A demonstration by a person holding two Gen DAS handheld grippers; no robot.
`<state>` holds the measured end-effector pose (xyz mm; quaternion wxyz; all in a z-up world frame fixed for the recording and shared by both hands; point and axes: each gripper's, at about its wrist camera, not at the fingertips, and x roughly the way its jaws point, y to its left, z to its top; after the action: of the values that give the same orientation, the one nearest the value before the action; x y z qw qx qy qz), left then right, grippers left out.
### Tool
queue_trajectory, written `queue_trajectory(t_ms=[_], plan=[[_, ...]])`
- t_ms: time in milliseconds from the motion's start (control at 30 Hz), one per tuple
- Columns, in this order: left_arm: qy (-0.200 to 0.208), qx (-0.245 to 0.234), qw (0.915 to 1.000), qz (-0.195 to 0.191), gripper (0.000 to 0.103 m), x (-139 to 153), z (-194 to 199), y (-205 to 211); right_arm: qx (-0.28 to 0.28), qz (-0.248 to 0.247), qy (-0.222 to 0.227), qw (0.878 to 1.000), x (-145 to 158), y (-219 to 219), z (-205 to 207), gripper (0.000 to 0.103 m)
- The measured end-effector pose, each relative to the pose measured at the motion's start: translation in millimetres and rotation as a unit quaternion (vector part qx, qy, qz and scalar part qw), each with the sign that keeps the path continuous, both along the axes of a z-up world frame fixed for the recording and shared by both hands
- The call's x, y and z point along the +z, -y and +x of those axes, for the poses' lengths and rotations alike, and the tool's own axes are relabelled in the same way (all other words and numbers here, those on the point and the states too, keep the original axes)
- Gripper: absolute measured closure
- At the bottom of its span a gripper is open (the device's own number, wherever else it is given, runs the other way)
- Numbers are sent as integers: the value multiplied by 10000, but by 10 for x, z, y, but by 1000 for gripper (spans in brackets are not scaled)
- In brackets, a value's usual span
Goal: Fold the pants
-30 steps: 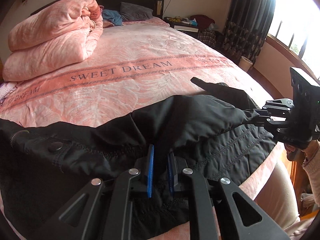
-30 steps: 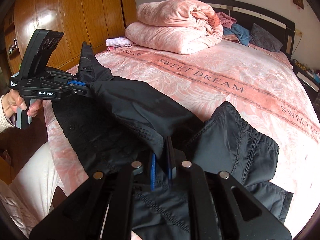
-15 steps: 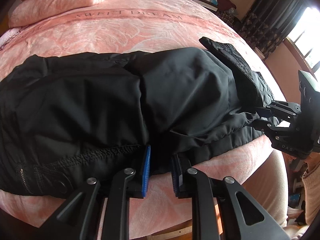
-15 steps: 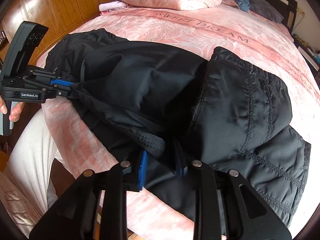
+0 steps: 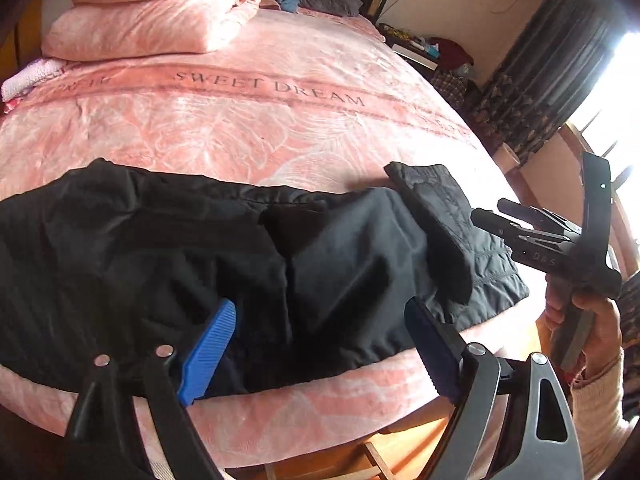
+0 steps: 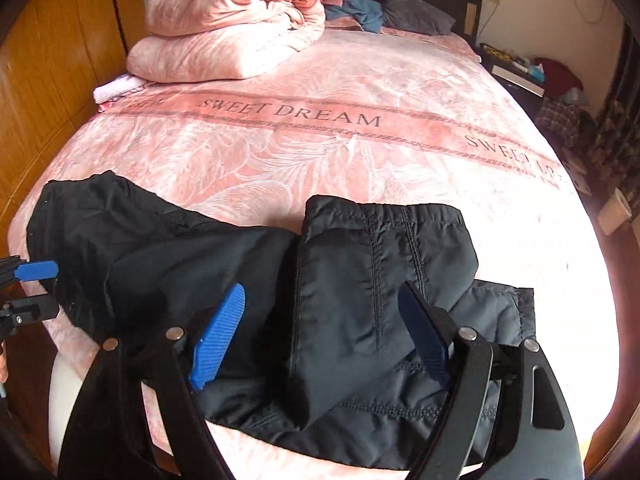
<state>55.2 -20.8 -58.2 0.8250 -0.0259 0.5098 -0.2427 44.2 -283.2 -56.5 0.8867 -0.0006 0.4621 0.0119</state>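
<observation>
Black pants lie folded in a long band across the near edge of the pink bed. They also show in the right wrist view, with a folded flap on top. My left gripper is open, its blue pads spread wide above the pants and holding nothing. My right gripper is open too, just above the pants. In the left wrist view the right gripper hangs at the pants' right end. In the right wrist view the left gripper sits at their left end.
A folded pink quilt is stacked at the bed's far left, with pillows and clothes by the headboard. A wooden wardrobe stands left of the bed. A nightstand and curtains are on the right.
Both grippers held the pants and laid them down on the bed edge, then opened wide and let go. Both have pulled back slightly from the cloth.
</observation>
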Motion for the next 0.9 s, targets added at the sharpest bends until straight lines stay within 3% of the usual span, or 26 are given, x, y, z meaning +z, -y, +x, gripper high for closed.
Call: queue_trajectory(t_ms=[100,133,200,267,367,400,533,667,833,900], plan=[[-126,395,9989,221,16,-234,264,44,-205,-389,-445,9980,-266,-147,309,28],[-205,417,9986,265,16,-333,362,51,-234,-493,-551,9970,-356,-192,396,30],[-385,423,9974,450,16,-548,475,98,-558,-917,-672,9919,-518,-201,539,44],[-401,359,9965,635,16,-691,494,124,-804,-1004,-811,9884,-657,-118,647,46],[-318,211,9951,911,13,-800,477,191,-858,-947,-1031,9864,-801,3,711,87],[-301,184,9949,949,13,-821,471,199,-951,-920,-980,9864,-773,65,674,95],[-287,258,9957,844,12,-864,474,167,-1210,-5,-411,9918,-433,391,346,97],[-210,339,9953,880,10,-879,457,207,-1732,421,11,9840,-158,822,-213,97],[-97,437,9934,1058,8,-897,438,282,-2333,584,-318,9701,-335,1240,-764,88],[-85,481,9930,1074,8,-883,432,295,-2416,302,-619,9679,-493,1276,-920,70]])
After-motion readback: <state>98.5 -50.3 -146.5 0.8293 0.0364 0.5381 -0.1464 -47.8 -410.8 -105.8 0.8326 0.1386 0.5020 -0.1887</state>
